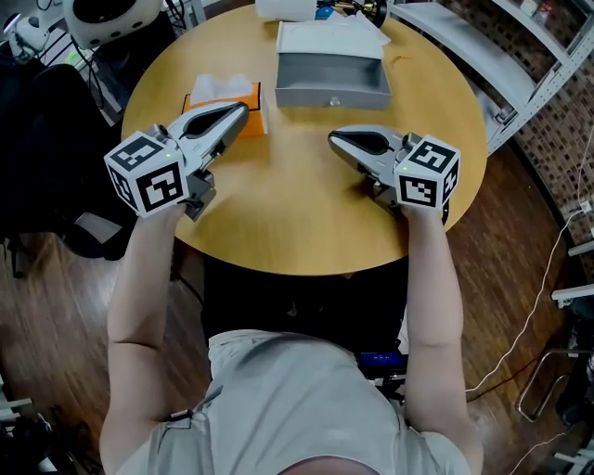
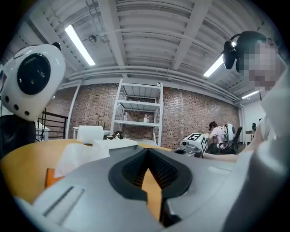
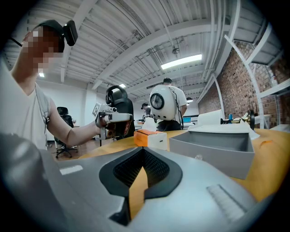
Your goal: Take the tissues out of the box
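An orange tissue box point(image 1: 258, 119) stands on the left of the round wooden table point(image 1: 297, 213), with a white tissue point(image 1: 223, 87) sticking up from its top. My left gripper point(image 1: 243, 109) hangs in the air over the box's near right corner, jaws shut and empty. The left gripper view has the tissue point(image 2: 84, 154) and the box point(image 2: 50, 176) low at the left, beside the left gripper point(image 2: 147, 150). My right gripper point(image 1: 332, 139) is over the table's middle right, shut, holding nothing. From the right gripper point(image 3: 144, 150) the box point(image 3: 149, 137) lies ahead.
A grey open tray point(image 1: 332, 91) with white paper behind it sits at the table's far middle. A metal shelf rack point(image 1: 520, 65) stands at the right. A white rounded device point(image 1: 102, 19) and a black chair are off the far left.
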{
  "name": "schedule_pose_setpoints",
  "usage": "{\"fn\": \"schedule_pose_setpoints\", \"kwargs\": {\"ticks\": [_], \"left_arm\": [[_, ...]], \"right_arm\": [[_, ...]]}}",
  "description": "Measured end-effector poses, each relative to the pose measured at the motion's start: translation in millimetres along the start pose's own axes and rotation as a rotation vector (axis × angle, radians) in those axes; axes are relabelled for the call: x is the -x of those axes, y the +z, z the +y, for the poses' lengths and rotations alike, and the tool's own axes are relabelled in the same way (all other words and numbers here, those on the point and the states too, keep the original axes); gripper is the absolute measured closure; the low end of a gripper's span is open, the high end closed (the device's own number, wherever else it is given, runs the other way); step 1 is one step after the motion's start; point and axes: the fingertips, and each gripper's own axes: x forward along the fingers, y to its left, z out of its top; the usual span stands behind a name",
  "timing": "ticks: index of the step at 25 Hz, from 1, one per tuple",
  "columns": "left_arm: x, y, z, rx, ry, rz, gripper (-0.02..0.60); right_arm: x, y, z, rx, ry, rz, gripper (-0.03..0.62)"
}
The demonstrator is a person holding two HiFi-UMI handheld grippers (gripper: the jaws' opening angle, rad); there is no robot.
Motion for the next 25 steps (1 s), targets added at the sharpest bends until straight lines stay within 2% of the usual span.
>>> {"fn": "schedule_pose_setpoints", "kwargs": {"ticks": [6,11,19,25], "left_arm": [[-52.7,-33.6,-40.7,-0.022,-0.103,0.044,0.581],[-77.3,-58.3,-54.7,-0.067,-0.092,0.096,0.581],[-77.3,-74.1,-38.2,0.014,-0.053,0.097,0.581],[-78.7,-76.0,-42.1,-0.023,-0.051,0.11,0.581]], "right_arm": [[0.0,-1.0,-0.1,0.002,0.001,0.003,0.592],[-0.4,-1.3,0.0,0.001,0.001,0.003,0.592],[0.2,-0.4,0.0,-0.001,0.001,-0.003,0.592],[0.1,-0.5,0.0,0.001,0.0,-0.001,0.592]]}}
